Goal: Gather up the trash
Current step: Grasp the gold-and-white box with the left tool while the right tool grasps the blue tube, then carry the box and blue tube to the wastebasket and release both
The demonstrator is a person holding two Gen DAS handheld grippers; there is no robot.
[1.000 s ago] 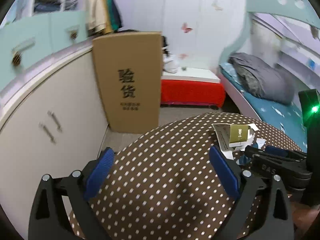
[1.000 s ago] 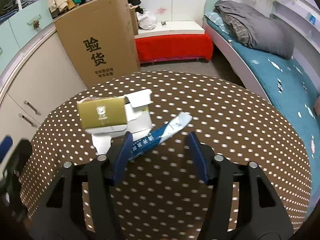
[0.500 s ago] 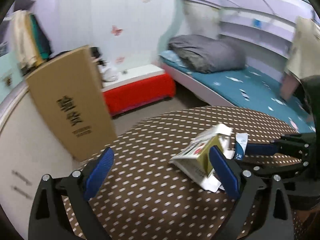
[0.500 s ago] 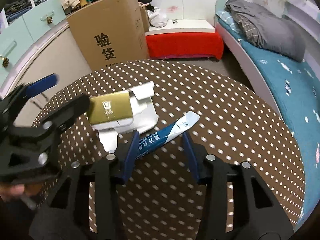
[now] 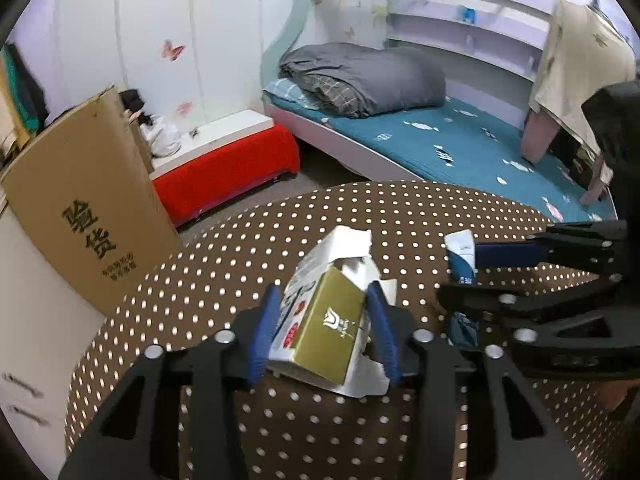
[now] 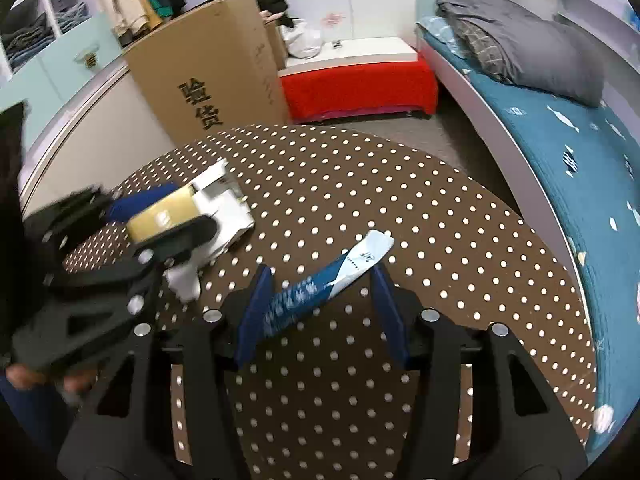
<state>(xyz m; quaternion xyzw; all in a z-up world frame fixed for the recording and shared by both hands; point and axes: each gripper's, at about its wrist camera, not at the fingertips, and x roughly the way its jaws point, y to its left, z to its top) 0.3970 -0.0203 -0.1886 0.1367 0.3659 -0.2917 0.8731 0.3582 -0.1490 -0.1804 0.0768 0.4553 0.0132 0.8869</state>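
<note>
Fingers, left gripper [image 5: 322, 328]: blue pads now closed in on either side of the torn gold-and-white carton [image 5: 328, 320], both pads against its sides. A second ago they stood wide apart over bare cloth with the carton off to one side. Judged a grasp just made, lift not yet begun; in the right wrist view the carton appears to rest on the cloth.

Fingers, right gripper [image 6: 320, 304]: spread, straddling the blue-and-white sachet [image 6: 324, 286]. The left pad touches or nearly touches its dark end; the right pad stands clear of the pale end. Gap a little wider than half a second ago. Not gripping.

Bench [image 5: 400, 208]: round, brown cloth with white dots.

Carton: largest trash item, flap torn open, toward the left edge of the bench.

Sachet: long, flat, lying diagonally near the middle of the bench, just beside the carton.

Meaning for task: one item secured and the second lined up for closing. No bin shows in either view, so the destination cannot be told.
</note>
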